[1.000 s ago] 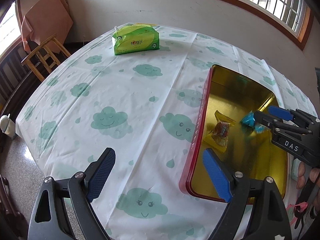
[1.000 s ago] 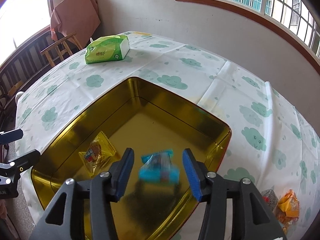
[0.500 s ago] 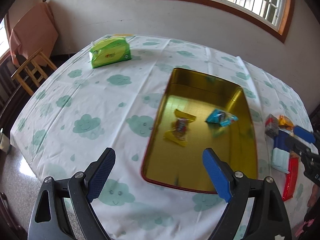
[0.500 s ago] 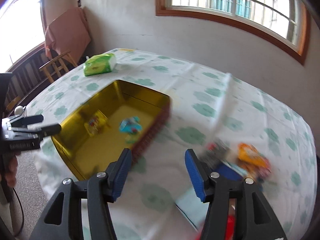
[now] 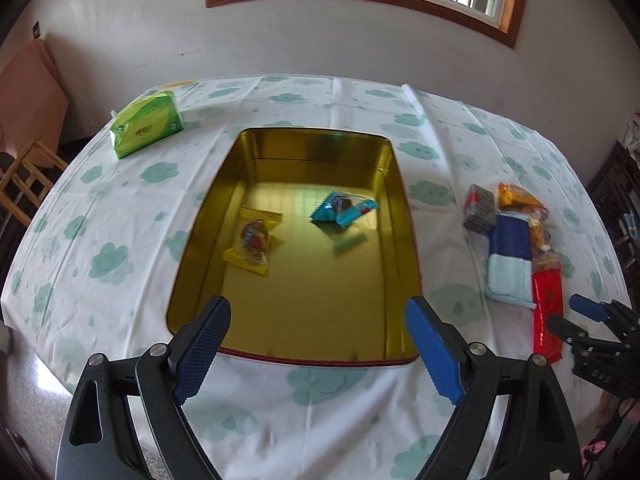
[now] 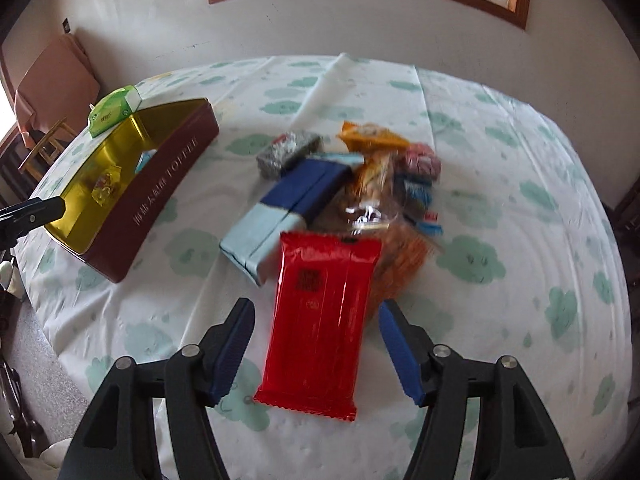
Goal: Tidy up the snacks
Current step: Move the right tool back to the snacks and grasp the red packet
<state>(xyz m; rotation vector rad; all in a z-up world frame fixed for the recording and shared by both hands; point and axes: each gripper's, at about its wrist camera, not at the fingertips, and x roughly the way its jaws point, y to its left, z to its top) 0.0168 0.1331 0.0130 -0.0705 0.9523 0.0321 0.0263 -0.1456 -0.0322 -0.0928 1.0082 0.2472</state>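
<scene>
A gold-lined tin [image 5: 394, 216] with maroon outer walls [image 6: 160, 196] sits on the cloud-print tablecloth. Inside it lie a yellow wrapped candy [image 5: 254, 240] and a blue packet [image 5: 344, 208]. My left gripper [image 5: 316, 332] hangs open over the tin's near end, holding nothing. To the right of the tin is a snack pile: a red packet [image 6: 320, 312], a dark-and-light-blue box [image 6: 288, 204], a grey packet [image 6: 286, 152] and orange bags [image 6: 372, 136]. My right gripper [image 6: 316, 320] hovers above the red packet; its jaws are opening and the pads do not touch the packet.
A green tissue pack [image 5: 146, 124] lies at the table's far left. A wooden chair [image 5: 20, 184] and a draped pink cloth stand beyond the left edge. The table's near edge runs just under both grippers. Dark furniture stands at the far right.
The right gripper left the blue packet lying in the tin, swung right to the snack pile, and its jaws widened. The left gripper shifted right, so the tin now sits centred ahead of it.
</scene>
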